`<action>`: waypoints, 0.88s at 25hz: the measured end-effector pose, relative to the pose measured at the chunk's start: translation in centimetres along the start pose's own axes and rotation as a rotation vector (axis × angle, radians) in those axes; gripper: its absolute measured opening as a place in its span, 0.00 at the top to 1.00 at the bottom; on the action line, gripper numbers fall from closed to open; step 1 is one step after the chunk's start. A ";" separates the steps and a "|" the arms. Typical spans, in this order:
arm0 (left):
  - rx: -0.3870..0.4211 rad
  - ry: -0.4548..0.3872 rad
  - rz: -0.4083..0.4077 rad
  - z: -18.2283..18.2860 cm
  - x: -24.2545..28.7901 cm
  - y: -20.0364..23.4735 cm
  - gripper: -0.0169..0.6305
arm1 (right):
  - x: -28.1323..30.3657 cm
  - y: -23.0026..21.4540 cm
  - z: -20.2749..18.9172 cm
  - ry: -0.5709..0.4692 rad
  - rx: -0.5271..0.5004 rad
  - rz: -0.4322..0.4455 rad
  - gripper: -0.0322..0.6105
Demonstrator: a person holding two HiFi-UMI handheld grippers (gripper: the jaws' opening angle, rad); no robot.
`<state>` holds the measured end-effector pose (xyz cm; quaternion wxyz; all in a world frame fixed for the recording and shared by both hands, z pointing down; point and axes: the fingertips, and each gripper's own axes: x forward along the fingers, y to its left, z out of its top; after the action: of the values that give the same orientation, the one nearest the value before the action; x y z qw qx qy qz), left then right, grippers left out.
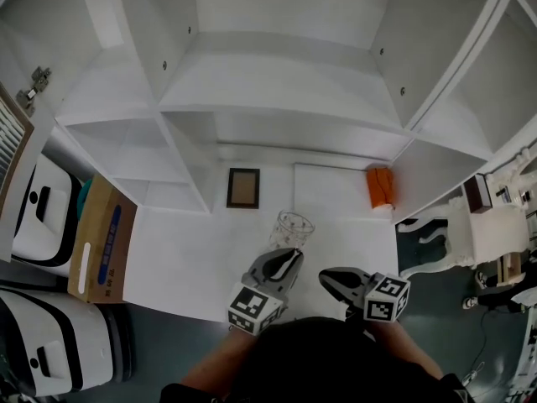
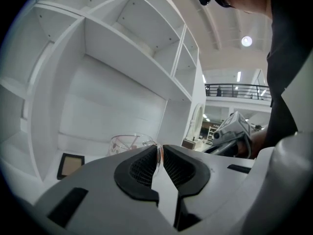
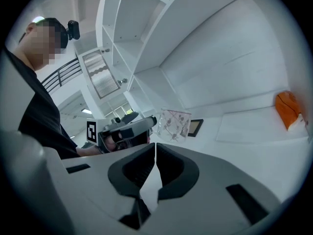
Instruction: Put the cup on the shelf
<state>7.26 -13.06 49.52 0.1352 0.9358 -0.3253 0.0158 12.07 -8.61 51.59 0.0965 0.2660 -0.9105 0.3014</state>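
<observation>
**One Glass Cup, Gripped by the Rim, Before a White Shelf**

A person's two hand-held grippers work in front of a white shelf (image 1: 277,99). The left gripper (image 1: 289,254) has its jaws clamped on the rim of the single cup (image 1: 293,227), a clear glass with a faint pattern. The thin glass wall is pinched between the dark ribbed pads (image 2: 142,168). The cup is held out ahead of the jaws, over the white bottom board (image 1: 193,259) at the mouth of the shelf's lowest middle bay.

The right gripper (image 1: 334,280) sits just beside the left one, apart from the cup. Its jaws are drawn together with nothing between them.

One dark picture frame (image 1: 243,187) lies flat on the board behind the cup, slightly left and nearer the back wall. One orange thing (image 1: 379,186) rests at the board's right end, against the upright.

Off the board to the left are one cardboard box (image 1: 99,239) and two white cases (image 1: 42,217). One white chair (image 1: 495,225) stands to the right.
</observation>
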 end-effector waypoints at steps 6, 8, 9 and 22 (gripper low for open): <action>0.001 -0.048 -0.022 3.0 1.1 -3.1 0.91 | -3.2 -2.0 0.4 -0.050 0.027 -0.019 0.92; 0.027 -0.060 -0.023 4.1 1.5 -4.1 0.91 | -4.3 -2.7 0.3 -0.064 0.041 -0.026 0.92; 0.034 -0.068 -0.027 4.7 1.6 -4.7 0.91 | -4.8 -3.1 0.2 -0.070 0.048 -0.029 0.92; -0.037 -0.180 -0.093 12.5 1.2 -9.2 0.91 | -7.5 -5.6 0.4 -0.119 0.076 -0.013 0.92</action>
<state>13.14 -10.20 35.43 0.1234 0.9447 -0.2928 -0.0807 21.44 -9.47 51.52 0.0339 0.2929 -0.9009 0.3185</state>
